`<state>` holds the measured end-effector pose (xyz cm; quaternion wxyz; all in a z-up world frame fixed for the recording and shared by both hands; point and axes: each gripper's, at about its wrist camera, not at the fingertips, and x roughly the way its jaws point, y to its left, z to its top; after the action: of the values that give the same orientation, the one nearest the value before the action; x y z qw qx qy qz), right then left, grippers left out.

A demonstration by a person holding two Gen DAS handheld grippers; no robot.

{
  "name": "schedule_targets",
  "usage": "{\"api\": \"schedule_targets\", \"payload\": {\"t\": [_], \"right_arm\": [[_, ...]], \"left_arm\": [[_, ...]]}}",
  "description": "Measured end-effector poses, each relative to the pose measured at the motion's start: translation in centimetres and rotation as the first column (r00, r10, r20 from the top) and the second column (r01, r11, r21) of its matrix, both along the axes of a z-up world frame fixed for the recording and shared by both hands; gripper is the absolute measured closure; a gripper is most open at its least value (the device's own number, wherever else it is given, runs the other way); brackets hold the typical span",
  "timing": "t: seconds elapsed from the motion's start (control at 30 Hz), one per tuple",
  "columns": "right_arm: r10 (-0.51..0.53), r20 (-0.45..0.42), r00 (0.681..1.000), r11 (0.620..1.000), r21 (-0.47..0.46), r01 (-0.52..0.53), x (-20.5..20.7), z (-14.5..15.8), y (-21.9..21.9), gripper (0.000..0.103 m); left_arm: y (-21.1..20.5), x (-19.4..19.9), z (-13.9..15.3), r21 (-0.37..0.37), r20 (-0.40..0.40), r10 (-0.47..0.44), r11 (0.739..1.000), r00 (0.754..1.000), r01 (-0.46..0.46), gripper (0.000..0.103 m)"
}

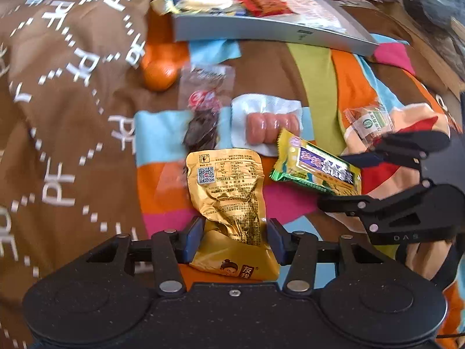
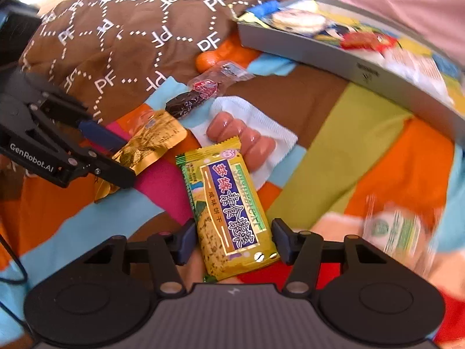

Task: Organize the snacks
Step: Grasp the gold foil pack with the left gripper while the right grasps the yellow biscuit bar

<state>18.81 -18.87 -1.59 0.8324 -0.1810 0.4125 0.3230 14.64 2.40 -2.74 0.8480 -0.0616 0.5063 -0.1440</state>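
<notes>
My left gripper point(image 1: 234, 240) fingers pinch the gold pouch point(image 1: 229, 197); right gripper point(image 2: 234, 240) fingers bracket the biscuit pack point(image 2: 229, 206), contact unclear. Risk: slick foil slipping, grippers colliding. Sausages point(image 1: 271, 128) at 12, tray point(image 1: 261, 33) beyond. Soft patchwork bedspread point(image 2: 363, 151), brown quilt point(image 1: 64, 87) at 10.

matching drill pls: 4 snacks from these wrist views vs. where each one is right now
1. gold foil pouch
2. yellow-green cracker pack
3. sausage pack
4. orange

a. between the right gripper's fingers
b. at the brown quilt's edge, near the grey box
c. between the left gripper's fingers
d. on the bedspread, partly under the cracker pack's far end

Pairs: 1-c, 2-a, 3-d, 4-b
</notes>
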Motion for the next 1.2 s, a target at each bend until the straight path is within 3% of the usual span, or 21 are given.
{"api": "schedule_targets", "payload": {"t": [0.17,0.23,0.33,0.4,0.5,0.6,0.77,0.9,1.07,1.2], "right_arm": [[-0.066,-0.127,0.990,0.995,0.063,0.075,-1.0,0.5,-0.4,0.050],[-0.070,-0.137,0.988,0.994,0.076,0.081,-1.6,0.7,-0.3,0.046],[-0.106,-0.122,0.987,0.989,0.093,0.117,-1.8,0.3,-0.1,0.039],[-0.127,-0.083,0.988,0.987,0.089,0.135,-2.0,0.0,0.4,0.035],[-0.149,-0.020,0.989,0.985,0.086,0.150,-2.7,-0.4,1.2,0.035],[-0.156,0.044,0.987,0.984,0.093,0.152,-3.6,-1.0,1.5,0.035],[-0.202,0.077,0.976,0.967,0.171,0.186,-4.5,-1.8,0.5,0.035],[-0.216,0.101,0.971,0.962,0.189,0.195,-5.1,-2.0,0.6,0.039],[-0.209,0.113,0.971,0.964,0.190,0.185,-5.5,-2.0,1.0,0.049],[-0.210,0.125,0.970,0.966,0.181,0.186,-5.8,-2.0,1.2,0.050]], "left_arm": [[0.8,-0.6,0.3,-0.019,-0.051,0.032,0.999,0.998,-0.033,0.052],[0.7,-0.9,0.3,-0.006,-0.050,0.014,1.000,0.999,-0.015,0.051],[0.2,-0.9,0.2,0.024,-0.034,-0.013,1.000,0.999,0.014,0.050],[-0.2,-0.7,0.1,0.031,-0.028,-0.030,0.999,0.999,0.031,0.044],[-0.7,-0.4,-0.1,0.035,-0.017,-0.061,0.997,0.998,0.062,0.034],[-1.2,-0.5,-0.3,0.065,0.010,-0.097,0.993,0.995,0.096,0.033],[-1.5,-1.1,-0.6,0.107,0.051,-0.145,0.985,0.988,0.139,0.039],[-1.2,-1.1,-0.6,0.120,0.064,-0.160,0.981,0.985,0.152,0.051],[-1.2,-1.5,-0.8,0.132,0.084,-0.185,0.976,0.979,0.173,0.053],[-1.3,-1.8,-0.8,0.139,0.092,-0.195,0.974,0.976,0.181,0.055]]}}
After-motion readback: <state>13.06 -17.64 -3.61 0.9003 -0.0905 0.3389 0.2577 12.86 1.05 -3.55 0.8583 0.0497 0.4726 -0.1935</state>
